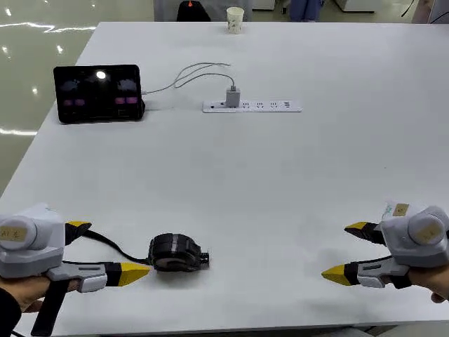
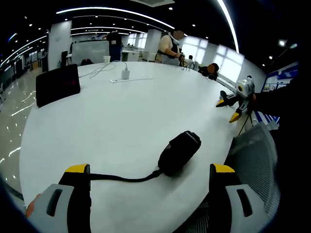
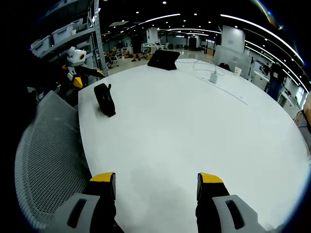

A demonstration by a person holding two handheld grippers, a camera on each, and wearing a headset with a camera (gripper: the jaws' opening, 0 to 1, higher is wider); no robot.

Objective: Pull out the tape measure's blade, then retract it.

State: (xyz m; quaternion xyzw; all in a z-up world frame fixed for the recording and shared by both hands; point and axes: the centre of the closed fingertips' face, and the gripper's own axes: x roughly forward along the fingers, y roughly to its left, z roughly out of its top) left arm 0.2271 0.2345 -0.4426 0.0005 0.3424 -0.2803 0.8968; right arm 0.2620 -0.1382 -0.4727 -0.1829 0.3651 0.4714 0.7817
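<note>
A black tape measure point(image 1: 175, 253) lies on the white table point(image 1: 280, 182) near its front edge, with its blade drawn in. Its black wrist strap point(image 1: 105, 243) trails left, between the jaws of my left gripper point(image 1: 106, 250). That gripper is open, its yellow tips just left of the case and not touching it. In the left gripper view the tape measure point(image 2: 180, 151) sits ahead of my left gripper point(image 2: 149, 170), and the strap point(image 2: 121, 178) crosses the gap. My right gripper point(image 1: 344, 251) is open far to the right, holding nothing. The right gripper view has the tape measure point(image 3: 104, 99) far from my right gripper point(image 3: 156, 177).
A dark tablet point(image 1: 98, 93) stands at the back left. A white power strip point(image 1: 252, 107) with a plugged charger and cable lies mid-table. A paper cup point(image 1: 235, 20) stands at the far edge. A mesh chair point(image 3: 48, 145) is beside the table's near edge.
</note>
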